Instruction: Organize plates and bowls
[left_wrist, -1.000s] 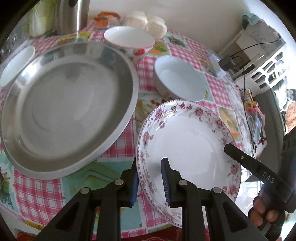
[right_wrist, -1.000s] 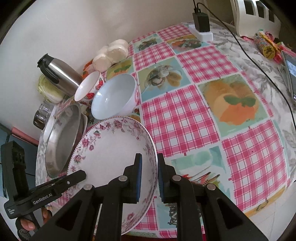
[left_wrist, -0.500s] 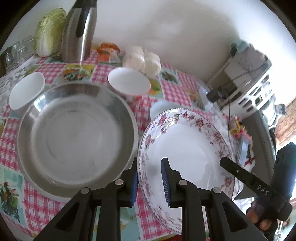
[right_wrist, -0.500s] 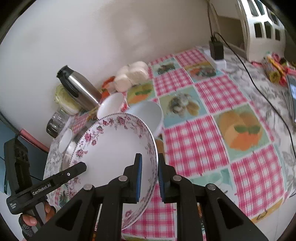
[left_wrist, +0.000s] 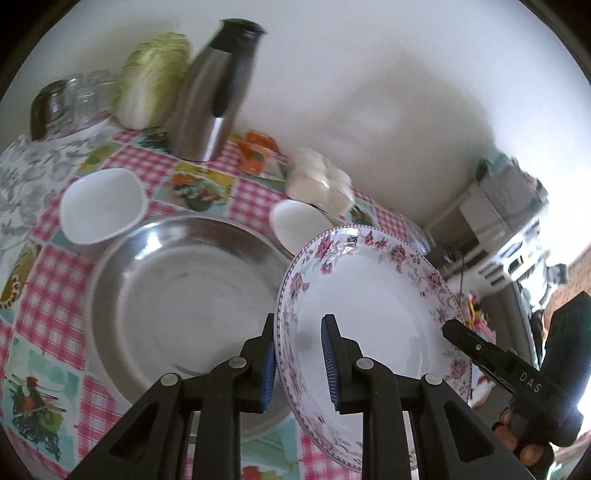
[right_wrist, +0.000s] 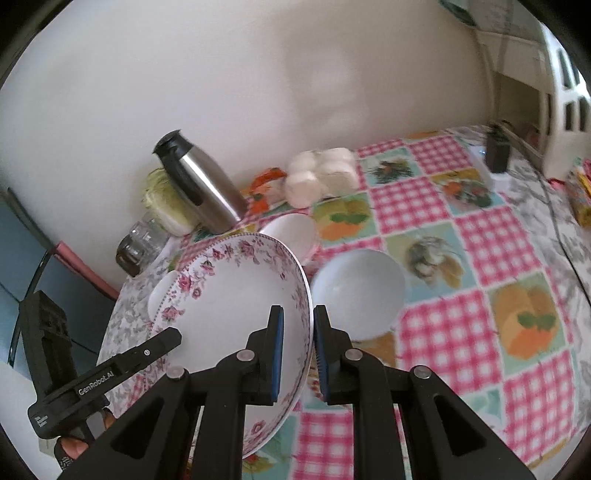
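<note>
A white floral-rimmed plate (left_wrist: 373, 295) is held in the air, tilted, above the table. My left gripper (left_wrist: 297, 363) is shut on its left rim and my right gripper (right_wrist: 297, 356) is shut on its right rim (right_wrist: 236, 295). A large steel dish (left_wrist: 184, 295) lies just left of the plate. A small white dish (left_wrist: 101, 205) sits beyond it at far left. A white bowl with red pattern (left_wrist: 299, 223) stands behind the plate. A plain white bowl (right_wrist: 360, 291) sits right of the plate in the right wrist view.
A steel thermos (left_wrist: 218, 96), a cabbage (left_wrist: 151, 81) and glass jars (left_wrist: 66, 103) stand along the wall. Wrapped white buns (left_wrist: 319, 181) lie by the wall. A power strip with cable (right_wrist: 491, 158) and a white rack (right_wrist: 561, 103) are at far right.
Both grippers have lifted the floral plate off the checked tablecloth and raised it, tilting it more upright; the views now look further toward the wall.
</note>
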